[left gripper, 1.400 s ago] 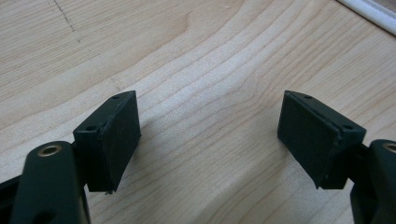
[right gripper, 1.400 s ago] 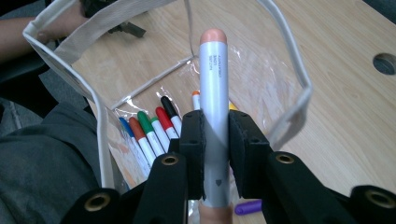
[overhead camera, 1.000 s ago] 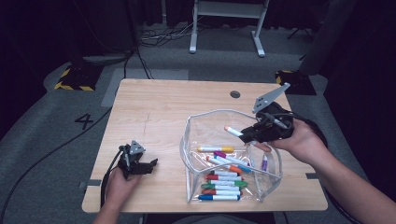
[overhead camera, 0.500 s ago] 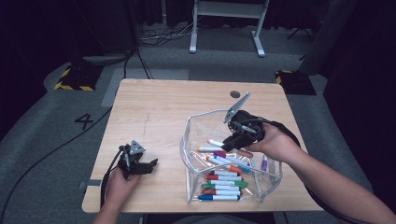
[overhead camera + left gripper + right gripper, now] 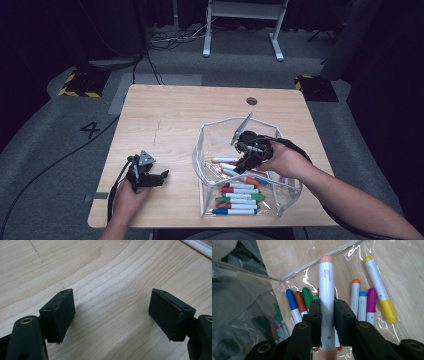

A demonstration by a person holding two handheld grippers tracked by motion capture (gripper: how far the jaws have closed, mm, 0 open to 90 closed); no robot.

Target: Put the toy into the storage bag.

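Inside clear bag [image 5: 287, 192]: right gripper [image 5: 327, 312] w/ marker [image 5: 326, 297], prob. mid-air.

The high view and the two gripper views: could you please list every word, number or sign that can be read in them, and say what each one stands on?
"4": on the grey floor left of the table.
Small grey print, two short lines: on the white barrel of the marker clamped in the right gripper; too blurred to read.
Faint print on the other markers in the clear bin: too small to read.
Left gripper view: no text.
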